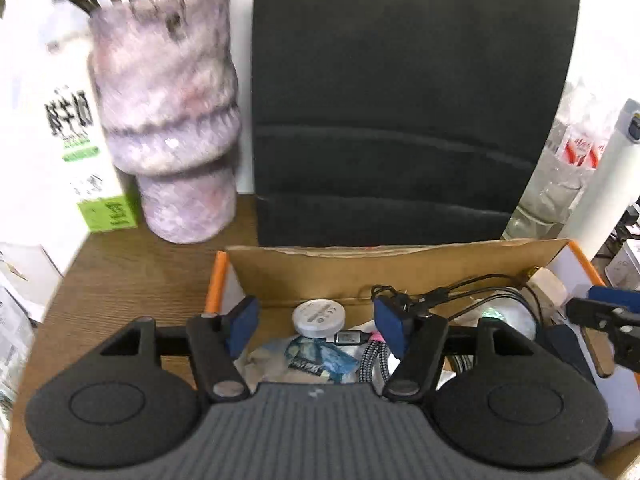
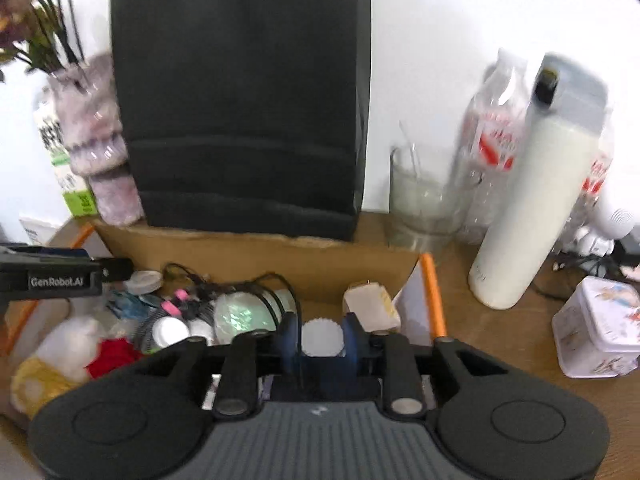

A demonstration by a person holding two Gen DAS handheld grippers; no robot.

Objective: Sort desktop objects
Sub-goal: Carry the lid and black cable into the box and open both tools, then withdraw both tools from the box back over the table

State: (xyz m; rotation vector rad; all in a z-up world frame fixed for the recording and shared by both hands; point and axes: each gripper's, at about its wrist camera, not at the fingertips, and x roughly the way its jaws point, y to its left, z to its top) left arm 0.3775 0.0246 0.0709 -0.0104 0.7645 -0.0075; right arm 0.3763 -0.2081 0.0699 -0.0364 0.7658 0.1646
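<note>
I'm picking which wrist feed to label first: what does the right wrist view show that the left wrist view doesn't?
Only the right wrist view: a white ridged cap between the right gripper's pads, a glass, a printed tin, a white and red plush toy.

Only the left wrist view: the left gripper open over the cardboard box.

Both: that box, black speaker, purple vase, white bottle.

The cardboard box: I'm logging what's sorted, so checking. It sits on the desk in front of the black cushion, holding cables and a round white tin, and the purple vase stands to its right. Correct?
Not quite: in the left wrist view the purple vase stands to the left of the cardboard box, not its right. The rest holds: the box sits before the black cushion, with cables and a round white tin inside.
</note>
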